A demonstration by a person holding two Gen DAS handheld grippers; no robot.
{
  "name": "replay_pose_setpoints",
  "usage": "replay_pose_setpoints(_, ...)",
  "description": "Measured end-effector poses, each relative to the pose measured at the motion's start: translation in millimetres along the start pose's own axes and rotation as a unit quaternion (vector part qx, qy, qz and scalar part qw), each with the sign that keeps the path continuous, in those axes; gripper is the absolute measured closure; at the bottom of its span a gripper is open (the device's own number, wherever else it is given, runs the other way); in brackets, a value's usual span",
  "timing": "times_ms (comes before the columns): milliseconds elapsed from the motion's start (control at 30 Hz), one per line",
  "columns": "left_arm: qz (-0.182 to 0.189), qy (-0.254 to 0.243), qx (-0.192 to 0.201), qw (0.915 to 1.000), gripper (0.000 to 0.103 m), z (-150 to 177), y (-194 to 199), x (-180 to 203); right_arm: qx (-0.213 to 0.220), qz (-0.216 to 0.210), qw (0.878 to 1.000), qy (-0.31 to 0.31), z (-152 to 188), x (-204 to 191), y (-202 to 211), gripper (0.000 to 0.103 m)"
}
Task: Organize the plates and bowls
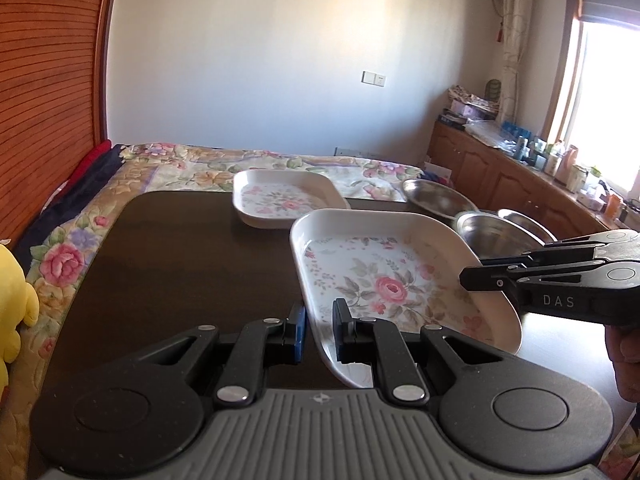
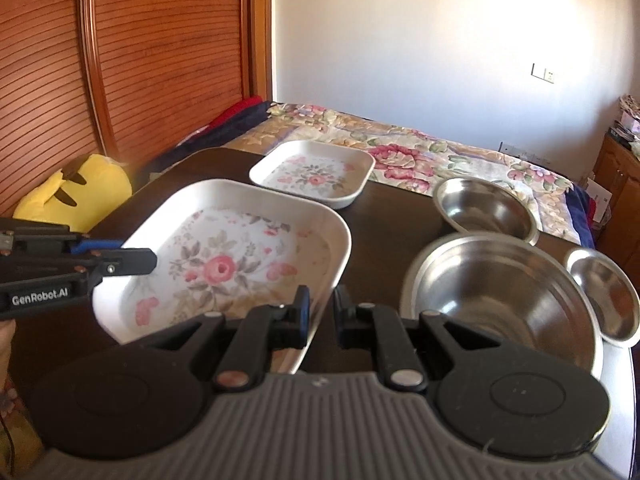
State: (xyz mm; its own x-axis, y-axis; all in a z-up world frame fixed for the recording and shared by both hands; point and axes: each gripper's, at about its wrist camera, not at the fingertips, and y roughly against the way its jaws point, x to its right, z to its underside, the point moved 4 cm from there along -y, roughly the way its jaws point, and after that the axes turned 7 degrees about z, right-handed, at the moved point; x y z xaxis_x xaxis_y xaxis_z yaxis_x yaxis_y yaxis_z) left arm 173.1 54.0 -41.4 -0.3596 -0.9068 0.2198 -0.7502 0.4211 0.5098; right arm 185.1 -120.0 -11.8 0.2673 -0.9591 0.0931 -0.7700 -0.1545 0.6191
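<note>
A large square white plate with a rose pattern (image 1: 392, 280) (image 2: 224, 264) is held by both grippers and looks slightly raised off the dark table (image 1: 180, 260) (image 2: 384, 216). My left gripper (image 1: 320, 320) (image 2: 152, 260) is shut on its left rim. On the opposite rim my right gripper (image 2: 322, 304) (image 1: 464, 280) is shut too. A smaller matching plate (image 1: 284, 196) (image 2: 316, 172) rests farther back on the table. Three steel bowls stand to the right: a large one (image 2: 500, 292) (image 1: 492, 236), a medium one (image 2: 484, 208) (image 1: 436, 196) and a small one (image 2: 604, 292) (image 1: 524, 220).
Behind the table lies a bed with a floral quilt (image 1: 192, 164) (image 2: 420, 148). A yellow plush toy (image 1: 12, 300) (image 2: 76, 196) sits at the table's left side by a slatted wooden wall (image 2: 160, 60). Wooden cabinets with clutter (image 1: 500, 168) run under the window on the right.
</note>
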Motion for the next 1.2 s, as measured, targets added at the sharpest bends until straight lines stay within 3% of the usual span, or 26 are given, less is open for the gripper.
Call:
replay_pose_setpoints(300, 0.016, -0.010, -0.010, 0.9998, 0.088, 30.2, 19.0, 35.0, 0.012, 0.002, 1.000, -0.021, 32.5, 16.3, 31.7, 0.089)
replay_pose_setpoints(633, 0.024, -0.008, -0.026, 0.9993, 0.088, 54.7, 21.8, 47.1, 0.012, -0.004, 0.999, -0.034, 63.7, 20.9, 40.0, 0.089)
replay_pose_setpoints(1200, 0.026, -0.016, -0.036, 0.9989, 0.088, 59.4, 14.5, 49.7, 0.009, -0.008, 0.999, -0.045, 79.8, 23.4, 40.8, 0.089)
